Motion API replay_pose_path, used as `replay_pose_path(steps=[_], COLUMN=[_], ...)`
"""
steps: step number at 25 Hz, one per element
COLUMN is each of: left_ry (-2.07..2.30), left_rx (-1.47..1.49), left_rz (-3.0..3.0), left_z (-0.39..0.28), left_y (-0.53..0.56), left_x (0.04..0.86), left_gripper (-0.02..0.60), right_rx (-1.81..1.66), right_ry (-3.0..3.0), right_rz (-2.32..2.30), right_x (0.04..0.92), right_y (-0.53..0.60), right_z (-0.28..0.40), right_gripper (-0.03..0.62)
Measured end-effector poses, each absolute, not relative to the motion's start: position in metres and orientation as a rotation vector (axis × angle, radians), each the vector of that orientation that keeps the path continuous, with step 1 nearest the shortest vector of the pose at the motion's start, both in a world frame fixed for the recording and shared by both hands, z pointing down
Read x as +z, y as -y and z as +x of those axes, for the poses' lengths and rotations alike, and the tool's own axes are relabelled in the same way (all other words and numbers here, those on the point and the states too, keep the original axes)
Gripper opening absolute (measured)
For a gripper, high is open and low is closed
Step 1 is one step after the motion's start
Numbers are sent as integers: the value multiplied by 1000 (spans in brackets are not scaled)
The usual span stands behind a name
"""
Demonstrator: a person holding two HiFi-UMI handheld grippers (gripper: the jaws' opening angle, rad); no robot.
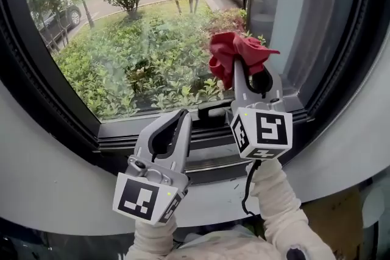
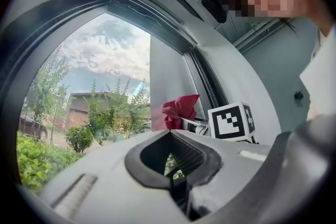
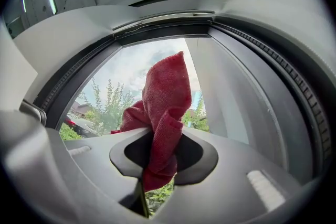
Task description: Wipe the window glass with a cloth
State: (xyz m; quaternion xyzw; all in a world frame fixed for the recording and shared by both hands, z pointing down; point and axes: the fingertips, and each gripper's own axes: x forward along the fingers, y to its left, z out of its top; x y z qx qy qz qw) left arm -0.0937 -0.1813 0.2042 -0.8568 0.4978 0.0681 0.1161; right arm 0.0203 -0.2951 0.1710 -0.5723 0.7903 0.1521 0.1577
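Note:
A red cloth [image 1: 234, 52] is bunched against the lower right of the window glass [image 1: 146, 27], and my right gripper [image 1: 251, 73] is shut on it. In the right gripper view the red cloth [image 3: 164, 113] stands up out of the closed jaws in front of the window glass [image 3: 121, 81]. My left gripper [image 1: 183, 115] hangs lower and to the left, by the sill, shut with nothing in it. The left gripper view shows the closed left gripper [image 2: 170, 157], with the red cloth [image 2: 177, 110] beyond it and the right gripper's marker cube [image 2: 232, 122] beside that.
A dark window frame [image 1: 55, 100] curves round the pane, with a sill track [image 1: 207, 149] along the bottom and a grey wall [image 1: 49, 186] below. Outside are bushes [image 1: 140, 64], trees and parked cars. A person leans in at the left gripper view's top right.

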Motion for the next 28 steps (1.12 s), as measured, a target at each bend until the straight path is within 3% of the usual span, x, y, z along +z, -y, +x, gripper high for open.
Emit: replay_pose_path(steps=[12, 28], left_ry=[-1358, -1383], left_rx=[223, 152], left_rz=[-2538, -2537], left_z=[6, 1], left_y=[209, 208], left_x=[196, 205], left_gripper=[0, 0], right_rx=[403, 291], right_ry=[-2139, -2100], right_rz=[-1734, -1786], right_x=[153, 219], right_y=[321, 319], right_z=[166, 174], right_gripper=[115, 107])
